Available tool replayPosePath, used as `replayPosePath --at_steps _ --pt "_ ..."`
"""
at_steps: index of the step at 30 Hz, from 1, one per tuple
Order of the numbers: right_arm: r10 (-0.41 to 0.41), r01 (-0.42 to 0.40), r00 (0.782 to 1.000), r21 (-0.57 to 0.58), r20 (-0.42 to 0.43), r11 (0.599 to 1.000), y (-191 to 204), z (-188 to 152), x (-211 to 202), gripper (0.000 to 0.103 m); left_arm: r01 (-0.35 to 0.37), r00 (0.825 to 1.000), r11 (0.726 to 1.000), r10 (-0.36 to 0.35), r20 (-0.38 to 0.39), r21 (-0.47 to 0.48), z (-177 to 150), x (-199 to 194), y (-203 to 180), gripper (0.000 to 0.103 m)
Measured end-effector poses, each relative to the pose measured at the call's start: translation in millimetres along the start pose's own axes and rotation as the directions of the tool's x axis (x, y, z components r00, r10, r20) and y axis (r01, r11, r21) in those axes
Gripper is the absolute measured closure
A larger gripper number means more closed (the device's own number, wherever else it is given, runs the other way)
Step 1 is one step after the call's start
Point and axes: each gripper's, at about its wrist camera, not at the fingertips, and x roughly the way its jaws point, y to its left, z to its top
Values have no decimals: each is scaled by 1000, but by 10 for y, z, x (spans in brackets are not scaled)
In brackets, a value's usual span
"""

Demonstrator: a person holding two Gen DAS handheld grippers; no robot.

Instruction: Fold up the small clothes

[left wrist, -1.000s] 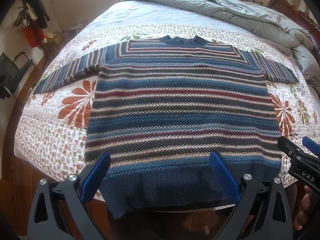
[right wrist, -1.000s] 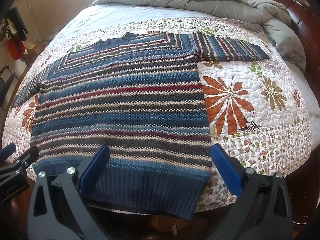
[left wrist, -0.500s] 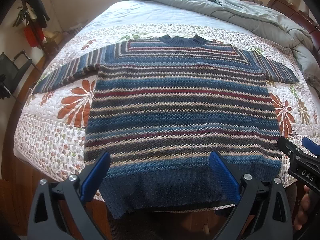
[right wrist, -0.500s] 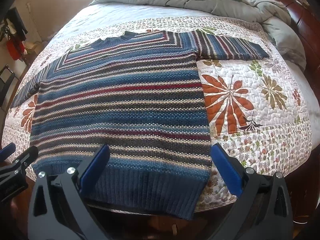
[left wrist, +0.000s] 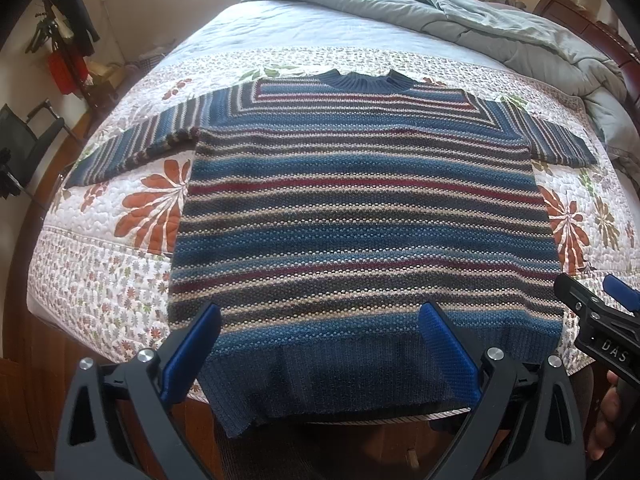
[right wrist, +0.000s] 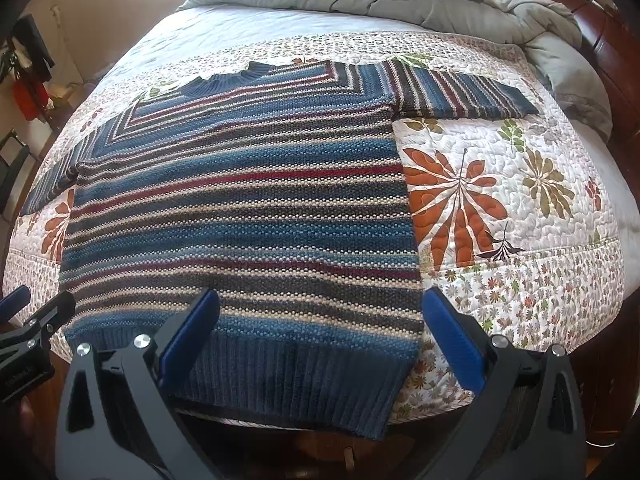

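A striped knit sweater (left wrist: 360, 220) in blue, grey, cream and red lies flat on the bed, sleeves spread, its ribbed hem hanging a little over the near edge. It also shows in the right wrist view (right wrist: 240, 232). My left gripper (left wrist: 320, 344) is open and empty, hovering over the hem near its left half. My right gripper (right wrist: 320, 328) is open and empty over the hem's right corner. The right gripper also shows at the right edge of the left wrist view (left wrist: 600, 320), and the left gripper at the left edge of the right wrist view (right wrist: 28, 328).
The bed carries a white floral quilt (left wrist: 120, 264) and a rumpled grey-green duvet (left wrist: 500, 20) at the far end. A dark wooden bed frame (right wrist: 612, 52) runs along the right. A coat stand with clothes (left wrist: 68, 48) and a black chair (left wrist: 24, 148) stand at the left.
Both grippers have eased very slightly nearer the sweater's hem. The sweater has not moved and both grippers stay open.
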Motion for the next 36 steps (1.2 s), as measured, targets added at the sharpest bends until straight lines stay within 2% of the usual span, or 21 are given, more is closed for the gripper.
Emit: replayPosePath --at_steps 6,11,15,19,22,26,32,36 --pt "-7 7 1000 -13 -10 1000 -10 45 64 2 -7 1000 1000 7 -17 -3 66 93 -15 4" --pt "-12 11 1000 -27 -27 1000 -195 284 224 2 -22 1000 1000 22 -10 -1 427 288 -151 4" --pt "-30 31 999 11 -42 999 -612 699 434 2 -38 999 999 38 19 8 912 507 -376 4" --pt "-144 148 987 61 -64 987 -1236 1276 825 2 -21 1000 1000 21 13 6 1440 837 -710 4" --pt "-187 197 977 100 -104 975 -1824 1742 1180 2 -20 1000 1000 20 15 8 1832 1135 -1086 4" --pt "-223 250 962 185 -156 950 -2550 2160 1575 2 38 999 999 -37 -24 35 2182 1518 -1673 4" --pt "-134 196 965 278 -227 940 -3243 2501 2109 2 75 996 995 -72 -46 59 2372 1828 -2275 4" --pt "-97 168 970 322 -225 932 -3487 2610 2329 2 70 997 993 -66 -43 91 2358 1889 -2427 4"
